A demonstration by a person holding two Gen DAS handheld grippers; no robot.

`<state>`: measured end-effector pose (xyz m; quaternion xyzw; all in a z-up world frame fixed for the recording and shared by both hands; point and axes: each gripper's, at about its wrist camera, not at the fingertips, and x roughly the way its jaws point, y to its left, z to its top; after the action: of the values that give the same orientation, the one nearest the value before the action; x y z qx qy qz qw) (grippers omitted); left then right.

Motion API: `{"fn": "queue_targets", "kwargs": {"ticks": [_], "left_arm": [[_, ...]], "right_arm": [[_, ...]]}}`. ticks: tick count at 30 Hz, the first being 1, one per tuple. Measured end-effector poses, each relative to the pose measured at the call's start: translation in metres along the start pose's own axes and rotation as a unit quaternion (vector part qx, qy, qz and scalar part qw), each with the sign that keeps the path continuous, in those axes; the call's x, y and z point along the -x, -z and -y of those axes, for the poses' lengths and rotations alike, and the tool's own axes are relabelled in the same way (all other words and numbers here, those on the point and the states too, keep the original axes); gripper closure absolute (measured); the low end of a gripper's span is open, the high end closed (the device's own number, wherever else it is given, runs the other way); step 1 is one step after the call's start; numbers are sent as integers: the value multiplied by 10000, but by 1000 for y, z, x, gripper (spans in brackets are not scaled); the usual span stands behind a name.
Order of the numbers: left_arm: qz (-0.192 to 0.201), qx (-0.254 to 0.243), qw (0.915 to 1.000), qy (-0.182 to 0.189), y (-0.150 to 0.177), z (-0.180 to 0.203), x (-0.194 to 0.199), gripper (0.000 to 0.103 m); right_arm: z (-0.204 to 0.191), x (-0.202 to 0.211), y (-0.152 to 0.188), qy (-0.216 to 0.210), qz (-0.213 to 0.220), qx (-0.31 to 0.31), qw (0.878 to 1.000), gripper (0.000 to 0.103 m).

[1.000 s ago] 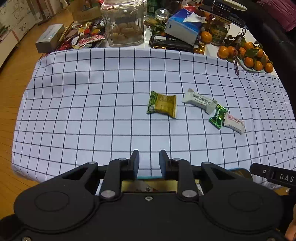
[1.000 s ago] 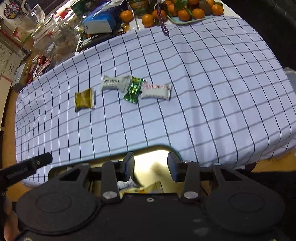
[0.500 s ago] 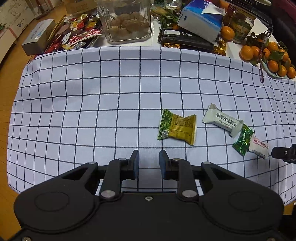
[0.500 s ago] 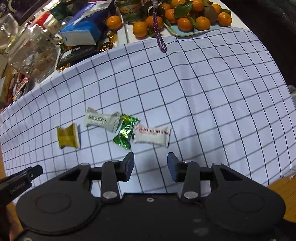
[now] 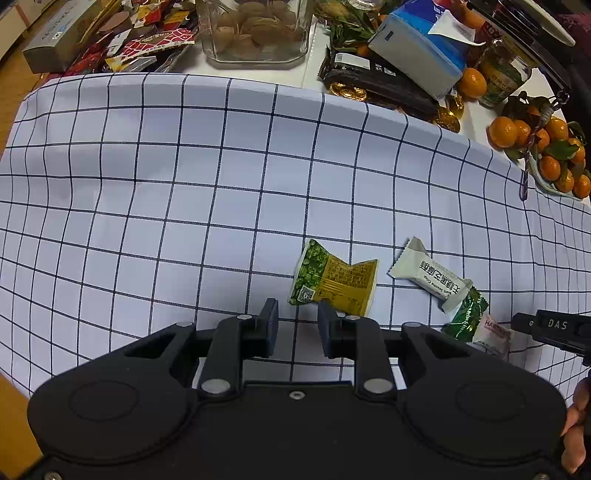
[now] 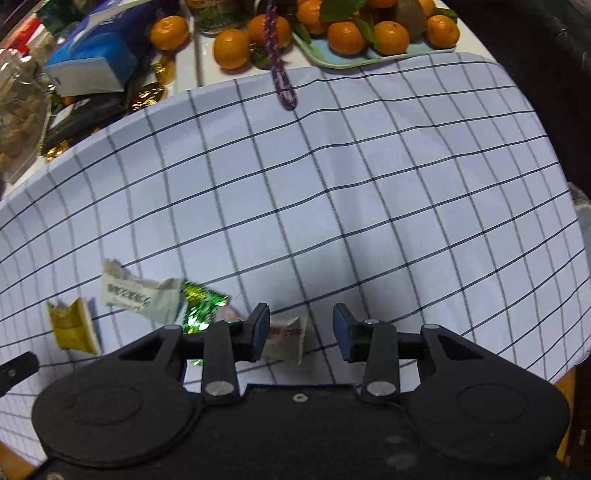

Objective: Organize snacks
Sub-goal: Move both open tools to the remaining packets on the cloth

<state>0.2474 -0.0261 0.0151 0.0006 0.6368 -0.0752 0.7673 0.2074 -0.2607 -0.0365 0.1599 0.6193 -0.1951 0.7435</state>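
Note:
Several wrapped snacks lie on the checked cloth (image 5: 184, 206). A yellow-green packet (image 5: 334, 282) lies just ahead of my left gripper (image 5: 297, 317), whose jaws stand open and empty. To its right lie a white bar (image 5: 430, 278), a shiny green candy (image 5: 467, 314) and a white-and-red packet (image 5: 493, 332). In the right wrist view my right gripper (image 6: 301, 328) is open, with the white-and-red packet (image 6: 286, 338) between its fingers, against the left one. The green candy (image 6: 201, 306), white bar (image 6: 138, 295) and yellow packet (image 6: 72, 325) lie to the left.
Beyond the cloth stand a glass jar of nuts (image 5: 255, 29), a blue tissue box (image 5: 421, 44), a black packet (image 5: 376, 81), gold coins (image 5: 448, 114), loose snack wrappers (image 5: 147, 44) and a tray of mandarins (image 6: 369, 33). A purple cord (image 6: 282, 81) hangs onto the cloth.
Both grippers have moved forward and down toward the snacks. The yellow-green packet is now just ahead of the left jaws, and the white-and-red packet now lies between the right jaws.

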Motion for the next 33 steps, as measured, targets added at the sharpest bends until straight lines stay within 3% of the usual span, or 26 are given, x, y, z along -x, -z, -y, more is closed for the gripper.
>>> {"fn": "queue_targets", "kwargs": {"ticks": [6,10,16,22,29,33], "left_arm": [[-99,-43,9999,27,-1,1,-6,70],[-126,-15,9999,9,-1,1,-9,70],[-182,-44,9998,-53,2,0,-12,70],[-196,-92,9997,-64,2,2,-14,70],[-175,-148,9997,-101,1,5,-15,70],[-236,-141,9996,-113,1,5,-19,70]], "right_arm": [[-10,-8,8,42,-125,211,9997,63],[-28,-10,20,-548,-494,454,9962,61],[-51,2,32,-896,-426,967,9904,63],[-31,9,32,-1032,-645,648,9905,63],[-24,-12,37,-1361,-1377,24,9811,63],[-27,-20,34,-1255,-1347,-297,9825,62]]}}
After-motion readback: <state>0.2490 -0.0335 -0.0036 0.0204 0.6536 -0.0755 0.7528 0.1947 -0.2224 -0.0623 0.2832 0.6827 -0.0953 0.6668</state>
